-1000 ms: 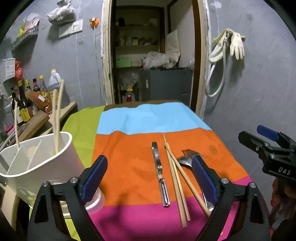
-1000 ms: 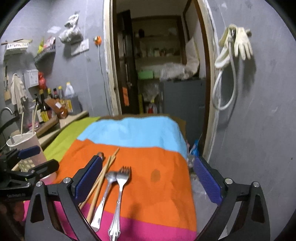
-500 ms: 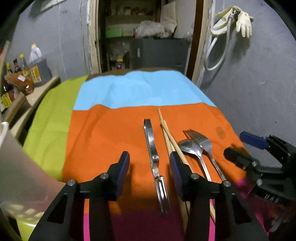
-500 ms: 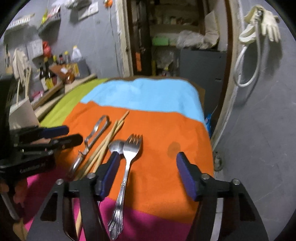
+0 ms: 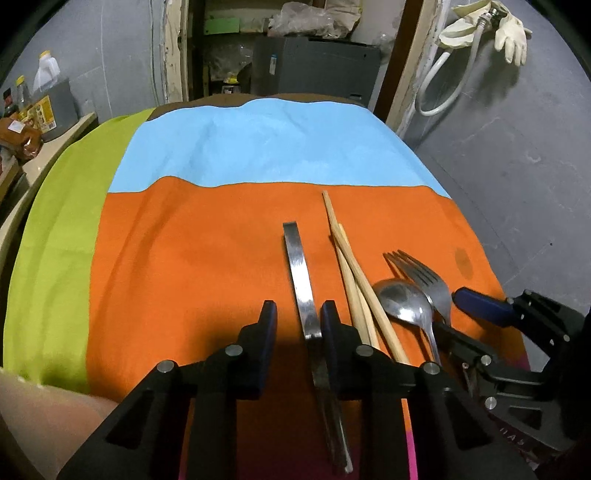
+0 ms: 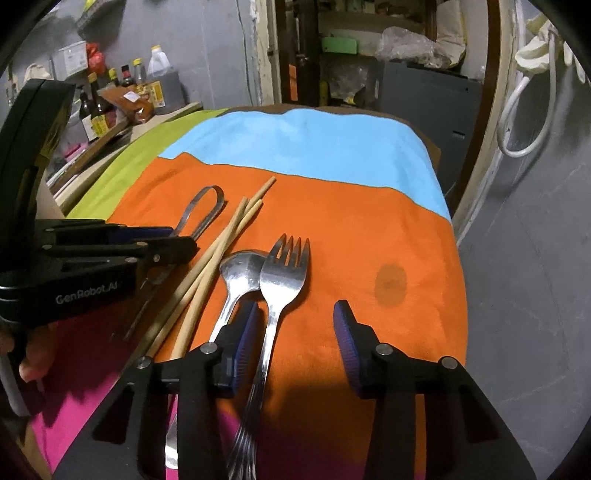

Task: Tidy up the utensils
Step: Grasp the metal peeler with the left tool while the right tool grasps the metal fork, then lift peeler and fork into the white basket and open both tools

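On the orange band of the striped cloth (image 5: pixel 184 266) lie a steel peeler (image 5: pixel 300 266), wooden chopsticks (image 5: pixel 354 273), a spoon (image 5: pixel 402 299) and a fork (image 5: pixel 424 277), side by side. My left gripper (image 5: pixel 298 325) straddles the peeler's handle. Its jaws are closing, with a gap still on the left side. In the right wrist view my right gripper (image 6: pixel 295 332) straddles the fork (image 6: pixel 284 269), whose handle runs close to the left finger. Those jaws are closing too and neither pad presses. The spoon (image 6: pixel 240 273) and chopsticks (image 6: pixel 229 236) lie just left of it.
A pale edge of the white utensil holder (image 5: pixel 37 417) shows at the lower left. Bottles (image 6: pixel 147 88) crowd a shelf on the left. The table's right edge runs close to a grey wall with a hose and gloves (image 5: pixel 509 26). The blue band (image 5: pixel 266 147) lies beyond.
Both grippers have sunk toward the cloth and tipped downward, and their jaws have narrowed. The left one now straddles the peeler and the right one the fork. The white holder slid almost out of view.
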The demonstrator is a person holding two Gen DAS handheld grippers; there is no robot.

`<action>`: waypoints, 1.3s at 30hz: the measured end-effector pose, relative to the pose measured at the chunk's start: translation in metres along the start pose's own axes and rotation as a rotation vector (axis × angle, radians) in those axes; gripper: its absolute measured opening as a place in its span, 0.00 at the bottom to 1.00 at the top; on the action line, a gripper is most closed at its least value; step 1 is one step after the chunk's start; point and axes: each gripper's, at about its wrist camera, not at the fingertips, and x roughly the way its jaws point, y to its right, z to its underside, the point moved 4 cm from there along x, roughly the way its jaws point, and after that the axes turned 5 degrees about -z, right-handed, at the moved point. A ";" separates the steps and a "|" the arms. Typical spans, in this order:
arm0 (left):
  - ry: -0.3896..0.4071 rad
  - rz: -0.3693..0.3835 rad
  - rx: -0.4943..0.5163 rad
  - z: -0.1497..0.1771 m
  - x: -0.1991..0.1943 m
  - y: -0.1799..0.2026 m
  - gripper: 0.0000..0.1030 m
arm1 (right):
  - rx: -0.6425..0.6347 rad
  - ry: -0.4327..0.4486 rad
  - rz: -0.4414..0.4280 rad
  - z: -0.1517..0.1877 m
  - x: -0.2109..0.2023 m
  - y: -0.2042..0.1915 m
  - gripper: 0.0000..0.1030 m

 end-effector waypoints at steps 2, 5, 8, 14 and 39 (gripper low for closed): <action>-0.010 0.007 -0.008 -0.003 0.001 -0.001 0.20 | 0.012 -0.005 -0.008 -0.002 0.002 0.001 0.37; -0.028 0.024 -0.031 -0.008 0.005 -0.002 0.20 | 0.025 -0.018 -0.017 -0.005 0.006 0.001 0.35; -0.042 0.031 -0.042 -0.010 0.005 -0.003 0.14 | 0.029 -0.022 -0.027 -0.007 0.007 0.000 0.26; -0.063 0.059 -0.078 -0.012 0.002 -0.008 0.05 | 0.058 -0.010 -0.049 -0.006 0.003 0.004 0.14; 0.477 0.053 -0.089 0.005 -0.124 0.007 0.05 | -0.145 0.502 0.131 -0.016 -0.092 -0.054 0.04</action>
